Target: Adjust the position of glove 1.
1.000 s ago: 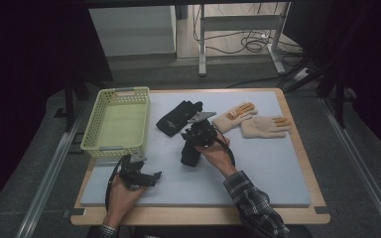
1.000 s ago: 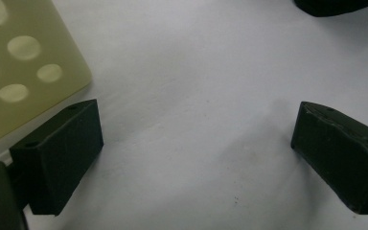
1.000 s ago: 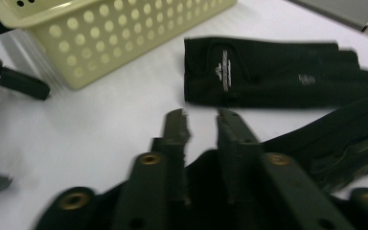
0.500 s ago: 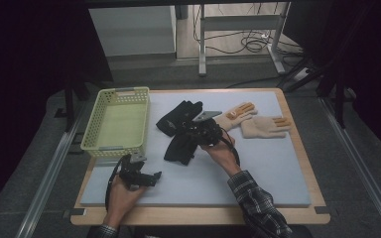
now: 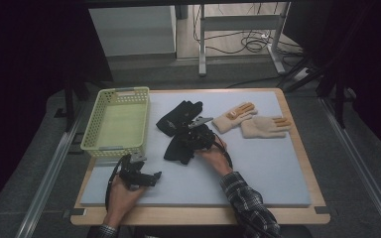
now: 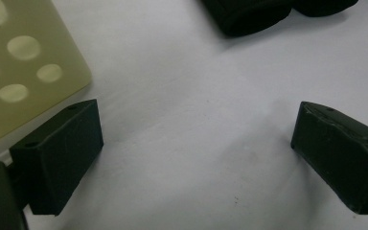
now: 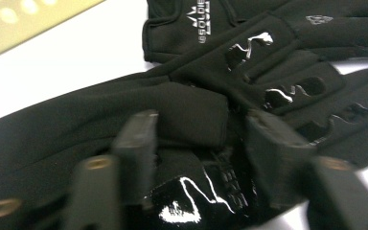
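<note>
Black glove [image 7: 124,129] cut off at edges, hand-held gripper [image 7: 199,143] jaws blurred

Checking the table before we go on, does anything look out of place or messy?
One black glove lies crumpled, partly folded on itself, under the right gripper, overlapping the second black glove. The two tan gloves lie flat, and the basket sits upright.

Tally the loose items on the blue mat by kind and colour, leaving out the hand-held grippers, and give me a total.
Black fabric gloves: 2
Beige knitted gloves with orange fingertips: 2
Pale green perforated plastic basket: 1
Total: 5
</note>
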### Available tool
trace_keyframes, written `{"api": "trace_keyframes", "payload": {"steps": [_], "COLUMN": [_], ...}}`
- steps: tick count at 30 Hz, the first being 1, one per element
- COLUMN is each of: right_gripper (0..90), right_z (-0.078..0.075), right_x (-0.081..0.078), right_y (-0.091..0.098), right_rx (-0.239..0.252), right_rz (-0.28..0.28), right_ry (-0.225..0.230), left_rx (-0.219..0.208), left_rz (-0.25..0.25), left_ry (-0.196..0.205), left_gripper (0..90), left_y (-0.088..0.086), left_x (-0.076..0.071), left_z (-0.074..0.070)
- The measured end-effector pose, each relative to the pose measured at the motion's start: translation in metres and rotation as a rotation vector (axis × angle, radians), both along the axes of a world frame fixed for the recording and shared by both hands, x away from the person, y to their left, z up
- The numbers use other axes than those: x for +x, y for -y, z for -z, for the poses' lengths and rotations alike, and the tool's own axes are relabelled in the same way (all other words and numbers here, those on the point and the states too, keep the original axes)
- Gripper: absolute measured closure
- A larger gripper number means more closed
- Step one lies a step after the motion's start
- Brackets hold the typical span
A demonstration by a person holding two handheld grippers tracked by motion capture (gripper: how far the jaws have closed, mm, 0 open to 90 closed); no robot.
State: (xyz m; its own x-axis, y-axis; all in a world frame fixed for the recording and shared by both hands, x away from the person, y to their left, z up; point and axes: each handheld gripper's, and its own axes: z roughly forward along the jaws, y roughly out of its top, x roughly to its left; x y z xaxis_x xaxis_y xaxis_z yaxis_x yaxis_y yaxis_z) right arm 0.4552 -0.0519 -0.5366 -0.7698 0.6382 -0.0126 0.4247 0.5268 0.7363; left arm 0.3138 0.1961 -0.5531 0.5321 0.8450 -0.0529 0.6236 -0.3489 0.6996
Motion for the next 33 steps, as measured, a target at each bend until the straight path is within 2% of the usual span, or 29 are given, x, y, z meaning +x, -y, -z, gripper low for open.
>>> {"api": "trace_keyframes", "payload": {"steps": [1,2,3,4,8,11,15,20,25,27,28,30,33], "right_gripper": [68.0,75.2,80.2,83.2,85.3,85.5,85.6,85.6,85.4,84.2,82.1,74.2,61.9], "right_z": [-0.001,-0.002,-0.002,-0.003,-0.005,-0.012,-0.022,-0.032,-0.036,-0.033,-0.031,-0.031,-0.035], "right_x": [-0.001,-0.001,-0.001,0.000,-0.001,-0.004,-0.016,-0.034,-0.051,-0.055,-0.056,-0.056,-0.050], "right_y": [0.000,0.001,0.001,0.002,0.003,0.009,0.020,0.042,0.066,0.073,0.076,0.081,0.084], "right_rx": [-0.010,-0.027,-0.023,-0.015,-0.006,0.018,0.005,0.009,-0.001,-0.025,-0.033,-0.007,0.018], "right_rz": [0.020,0.027,0.029,0.030,0.018,-0.009,-0.058,-0.102,-0.142,-0.154,-0.152,-0.137,-0.084], "right_ry": [0.001,0.009,0.009,-0.006,-0.019,-0.044,-0.042,-0.066,-0.094,-0.127,-0.134,-0.126,-0.076], "left_rx": [0.000,0.000,0.000,0.000,0.000,0.000,0.000,-0.001,-0.001,-0.001,-0.001,-0.001,-0.001], "left_rz": [0.000,0.000,0.000,0.000,0.000,0.000,-0.001,-0.001,-0.001,-0.001,-0.001,-0.001,-0.001], "left_ry": [0.000,0.000,0.000,0.000,0.000,-0.001,-0.001,-0.001,-0.001,-0.001,-0.001,-0.001,-0.001], "left_gripper": [4.0,4.0,4.0,4.0,4.0,4.0,4.0,4.0,4.0,4.0,4.0,4.0,4.0], "left_y": [0.000,0.000,0.000,0.000,0.000,0.000,0.000,0.000,0.000,0.000,0.000,0.000,0.000], "left_x": [0.000,0.000,0.000,0.000,0.000,0.000,0.000,0.000,0.000,0.000,0.000,0.000,0.000], "left_z": [0.000,0.000,0.000,0.000,0.000,0.000,0.000,0.000,0.000,0.000,0.000,0.000,0.000]}}
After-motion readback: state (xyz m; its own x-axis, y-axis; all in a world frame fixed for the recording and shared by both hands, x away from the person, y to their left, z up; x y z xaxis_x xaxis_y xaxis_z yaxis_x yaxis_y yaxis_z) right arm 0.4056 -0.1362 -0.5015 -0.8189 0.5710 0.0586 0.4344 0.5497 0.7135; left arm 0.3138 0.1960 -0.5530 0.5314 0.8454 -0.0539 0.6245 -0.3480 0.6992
